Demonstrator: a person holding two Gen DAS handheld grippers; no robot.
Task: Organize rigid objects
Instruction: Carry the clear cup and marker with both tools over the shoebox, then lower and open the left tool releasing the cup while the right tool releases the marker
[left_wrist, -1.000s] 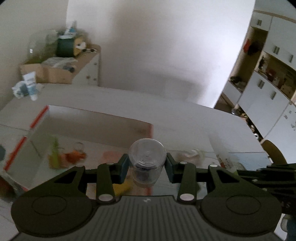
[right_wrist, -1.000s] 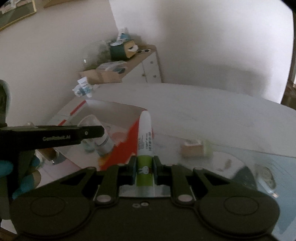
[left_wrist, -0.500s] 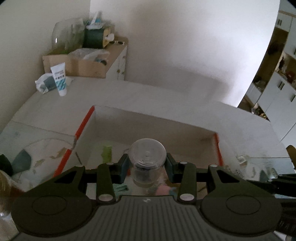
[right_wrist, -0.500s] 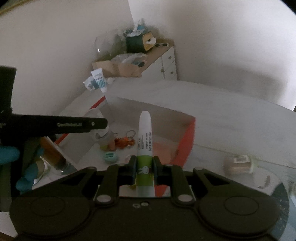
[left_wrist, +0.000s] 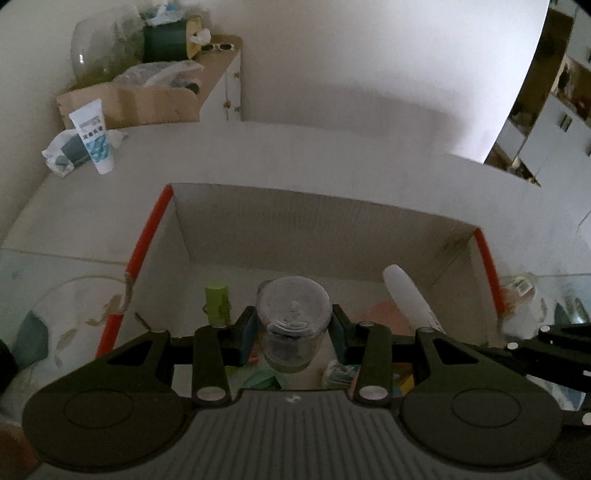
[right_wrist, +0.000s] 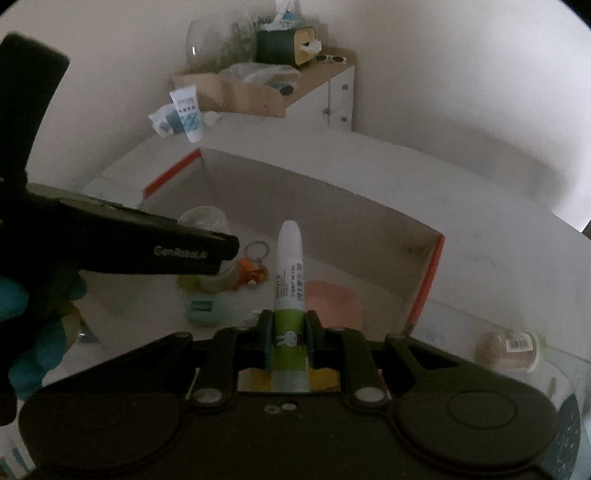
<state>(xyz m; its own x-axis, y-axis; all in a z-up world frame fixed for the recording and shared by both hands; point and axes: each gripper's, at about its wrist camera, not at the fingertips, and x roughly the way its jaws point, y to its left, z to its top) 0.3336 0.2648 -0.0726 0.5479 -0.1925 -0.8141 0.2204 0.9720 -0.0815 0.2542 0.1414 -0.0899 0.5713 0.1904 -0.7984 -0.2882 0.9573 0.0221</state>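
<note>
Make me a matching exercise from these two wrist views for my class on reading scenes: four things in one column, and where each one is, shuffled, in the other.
Things:
1. clear jar
2. white and green tube
3. blue and white tube
4. sunglasses

Places:
A. on the wooden cabinet top
B. between the right gripper's fingers
C. standing on the white surface beyond the box
D. between the left gripper's fingers

Pairs: 1-D, 2-B, 3-C, 4-A

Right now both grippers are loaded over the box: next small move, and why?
Probably lower both a little further, then release. The left gripper clamps the clear jar and the right gripper the green-and-white tube, both above the cardboard box, whose floor already holds small items, so a drop from here might bounce.
</note>
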